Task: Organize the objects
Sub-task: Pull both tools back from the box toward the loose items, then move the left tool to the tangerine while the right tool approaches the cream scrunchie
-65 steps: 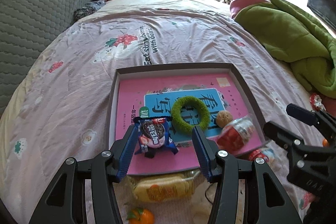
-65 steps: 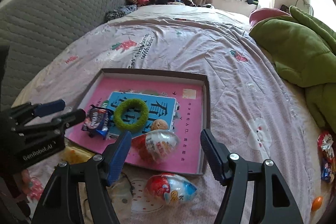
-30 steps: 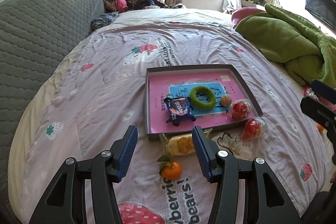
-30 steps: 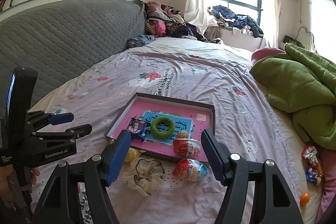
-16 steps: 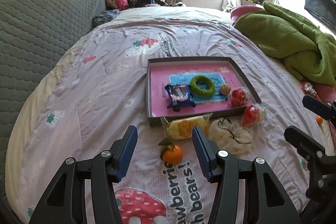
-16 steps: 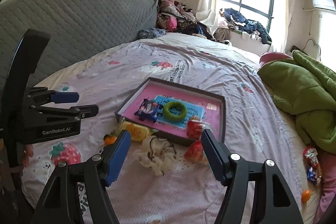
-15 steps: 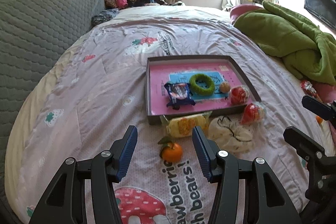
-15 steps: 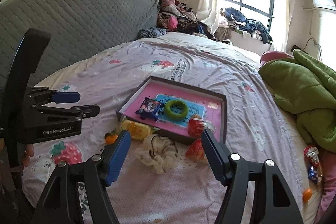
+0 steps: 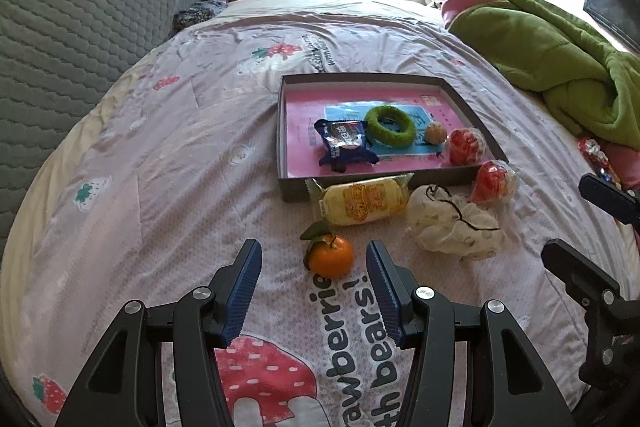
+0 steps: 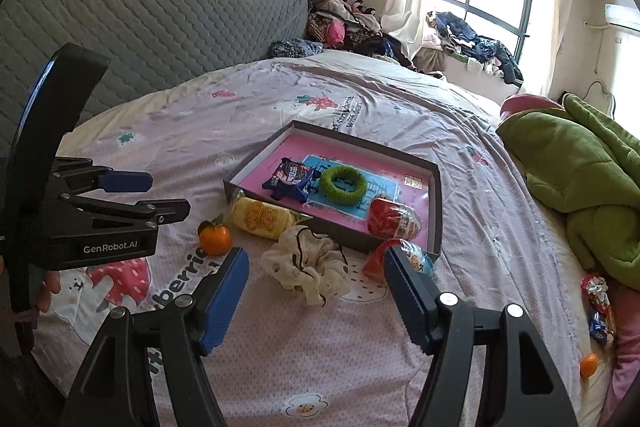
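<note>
Left hand-held gripper (image 9: 313,285), jaws spread and empty, is sitting just short of the mandarin (image 9: 331,256), dead ahead, nearer than the right one.

1. A bed (image 9: 168,131) with a lilac cover printed with strawberries and lettering carries everything.
2. A shallow dark tray (image 9: 464,98) with a pink floor lies on it near the middle.
3. Touching the tray's near wall lies a yellow snack packet (image 9: 362,199).
4. Just beside the packet sits a small orange (image 9: 331,256) with a leaf.
5. A cream scrunchie (image 9: 452,223) lies beside the packet.
6. A red foil-wrapped egg (image 9: 493,182) lies at the tray's near corner.
7. A green blanket (image 9: 548,43) is heaped at the bed's far edge.
8. Another small orange (image 10: 589,365) and wrapped sweets (image 10: 598,301) lie near that blanket.
</note>
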A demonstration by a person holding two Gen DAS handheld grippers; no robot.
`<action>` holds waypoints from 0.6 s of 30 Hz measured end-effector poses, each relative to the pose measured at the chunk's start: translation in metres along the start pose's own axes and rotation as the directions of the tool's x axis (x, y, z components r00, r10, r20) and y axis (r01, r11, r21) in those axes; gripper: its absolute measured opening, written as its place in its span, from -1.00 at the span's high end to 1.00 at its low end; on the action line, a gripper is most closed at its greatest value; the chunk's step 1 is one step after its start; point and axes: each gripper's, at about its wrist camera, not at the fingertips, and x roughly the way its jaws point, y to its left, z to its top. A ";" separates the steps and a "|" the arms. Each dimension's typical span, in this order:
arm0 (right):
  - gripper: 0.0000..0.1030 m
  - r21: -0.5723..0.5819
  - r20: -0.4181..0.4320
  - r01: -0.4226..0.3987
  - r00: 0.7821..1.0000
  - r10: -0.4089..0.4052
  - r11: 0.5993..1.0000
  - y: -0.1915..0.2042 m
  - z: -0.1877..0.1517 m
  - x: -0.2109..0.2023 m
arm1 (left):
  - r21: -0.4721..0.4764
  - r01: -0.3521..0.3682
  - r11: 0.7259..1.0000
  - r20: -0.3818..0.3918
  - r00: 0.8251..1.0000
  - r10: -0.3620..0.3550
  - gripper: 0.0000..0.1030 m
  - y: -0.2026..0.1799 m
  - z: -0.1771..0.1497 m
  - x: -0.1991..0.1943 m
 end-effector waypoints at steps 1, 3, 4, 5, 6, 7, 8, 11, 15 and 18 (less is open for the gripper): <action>-0.34 -0.001 -0.002 -0.001 1.000 0.001 1.000 0.000 -0.001 0.001 | 0.001 0.000 1.000 -0.004 1.000 0.000 -0.09 0.000 -0.002 0.002; -0.35 -0.004 -0.009 -0.008 1.000 0.008 1.000 0.001 -0.003 0.004 | 0.000 0.001 1.000 -0.007 1.000 -0.001 -0.09 0.000 -0.004 0.004; -0.35 -0.005 -0.013 -0.009 1.000 0.009 1.000 0.002 -0.005 0.006 | 0.002 0.002 1.000 -0.011 1.000 -0.002 -0.09 -0.001 -0.006 0.005; -0.36 -0.008 -0.017 -0.010 1.000 0.010 1.000 0.003 -0.006 0.007 | 0.002 0.002 1.000 -0.017 1.000 -0.002 -0.09 -0.001 -0.008 0.007; -0.36 -0.012 -0.020 -0.010 1.000 0.010 1.000 0.003 -0.007 0.009 | 0.003 0.003 1.000 -0.019 1.000 -0.003 -0.09 -0.002 -0.009 0.009; -0.37 -0.015 -0.023 -0.010 1.000 0.010 1.000 0.004 -0.008 0.011 | 0.003 0.003 1.000 -0.021 1.000 -0.003 -0.09 -0.003 -0.010 0.010; -0.37 -0.018 -0.028 -0.010 1.000 0.009 1.000 0.005 -0.009 0.012 | 0.001 0.005 1.000 -0.024 1.000 -0.005 -0.09 -0.003 -0.011 0.011; -0.37 -0.021 -0.031 -0.013 0.999 0.012 1.000 0.005 -0.011 0.015 | 0.001 0.007 1.000 -0.034 0.999 -0.007 -0.09 -0.003 -0.013 0.016; -0.37 -0.022 -0.036 -0.007 0.999 0.006 1.000 0.006 -0.013 0.019 | -0.007 0.010 1.000 -0.041 0.999 -0.010 -0.09 -0.001 -0.015 0.021; -0.37 -0.024 -0.046 -0.008 0.999 0.007 1.000 0.006 -0.016 0.022 | -0.006 0.007 1.000 -0.047 0.999 -0.008 -0.09 -0.001 -0.018 0.024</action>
